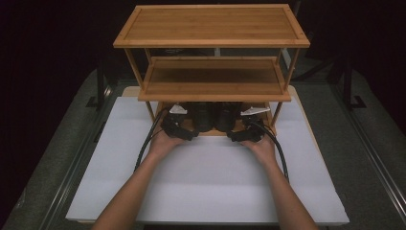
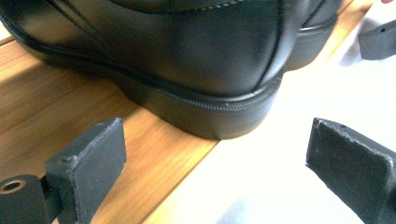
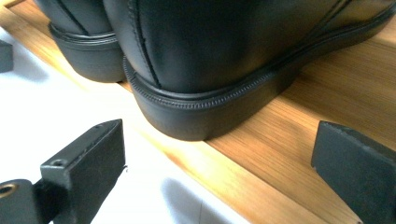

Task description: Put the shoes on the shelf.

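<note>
Black shoes [image 1: 214, 117] sit heel-first just ahead of our claws, left claw [image 2: 217, 161] and right claw [image 3: 219, 161] both wide, gripping nothing, each facing its own heel.

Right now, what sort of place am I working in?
Most likely a staged test bench, not a home: a bamboo shoe rack stands on a white board, black shoes sit on its lowest shelf, and the surroundings are dark, with metal rails alongside.
</note>
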Available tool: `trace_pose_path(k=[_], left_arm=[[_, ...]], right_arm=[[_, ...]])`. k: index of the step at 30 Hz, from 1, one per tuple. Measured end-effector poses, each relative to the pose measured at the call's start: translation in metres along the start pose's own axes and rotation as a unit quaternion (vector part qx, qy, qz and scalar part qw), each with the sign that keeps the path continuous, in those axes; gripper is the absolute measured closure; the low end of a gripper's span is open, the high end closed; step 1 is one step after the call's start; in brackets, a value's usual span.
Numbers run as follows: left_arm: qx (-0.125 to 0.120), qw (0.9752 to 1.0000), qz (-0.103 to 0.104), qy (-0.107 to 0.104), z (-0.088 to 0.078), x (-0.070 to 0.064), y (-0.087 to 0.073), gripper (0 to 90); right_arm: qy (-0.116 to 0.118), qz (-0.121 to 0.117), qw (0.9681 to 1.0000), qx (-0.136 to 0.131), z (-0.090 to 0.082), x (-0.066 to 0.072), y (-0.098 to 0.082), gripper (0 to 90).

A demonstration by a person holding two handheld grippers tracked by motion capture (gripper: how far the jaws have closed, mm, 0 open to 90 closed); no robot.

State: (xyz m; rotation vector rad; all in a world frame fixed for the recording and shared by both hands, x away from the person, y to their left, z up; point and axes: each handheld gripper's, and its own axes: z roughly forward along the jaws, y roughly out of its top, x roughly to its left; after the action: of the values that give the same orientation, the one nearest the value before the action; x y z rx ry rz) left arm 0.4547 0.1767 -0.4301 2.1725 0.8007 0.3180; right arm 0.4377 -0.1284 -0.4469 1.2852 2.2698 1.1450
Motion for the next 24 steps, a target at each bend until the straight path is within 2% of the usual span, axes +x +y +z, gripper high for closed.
trace_pose_path(k=[2, 3, 5, 11, 13, 18, 24], left_arm=[[0.006, 1.0000, 0.003, 0.001, -0.006, -0.003, -0.001, 4.6], [0.007, 1.0000, 0.003, -0.001, -0.009, -0.004, -0.001, 4.6], [0.007, 0.9999, 0.013, 0.003, -0.015, -0.005, -0.003, 4.6], [0.007, 0.9999, 0.011, 0.008, -0.039, -0.011, -0.015, 4.6], [0.003, 0.9999, 0.007, 0.011, -0.049, -0.013, -0.023, 4.6], [0.005, 0.9996, 0.008, 0.025, -0.071, -0.015, -0.044, 4.7], [0.004, 0.9992, 0.008, 0.039, -0.105, -0.019, -0.074, 4.7]], right_arm=[[-0.003, -0.001, 1.0000, 0.005, -0.006, 0.001, 0.000, 2.4], [-0.007, -0.010, 0.9999, 0.003, -0.008, 0.001, 0.000, 2.4], [-0.007, -0.012, 0.9999, 0.002, -0.014, 0.002, 0.000, 2.3], [-0.004, -0.019, 0.9998, -0.010, -0.037, 0.004, -0.009, 2.3], [-0.008, -0.023, 0.9995, -0.019, -0.046, 0.005, -0.015, 2.3], [-0.002, -0.020, 0.9994, -0.029, -0.067, 0.004, -0.033, 2.3], [-0.006, -0.019, 0.9993, -0.032, -0.093, -0.001, -0.056, 2.4]])
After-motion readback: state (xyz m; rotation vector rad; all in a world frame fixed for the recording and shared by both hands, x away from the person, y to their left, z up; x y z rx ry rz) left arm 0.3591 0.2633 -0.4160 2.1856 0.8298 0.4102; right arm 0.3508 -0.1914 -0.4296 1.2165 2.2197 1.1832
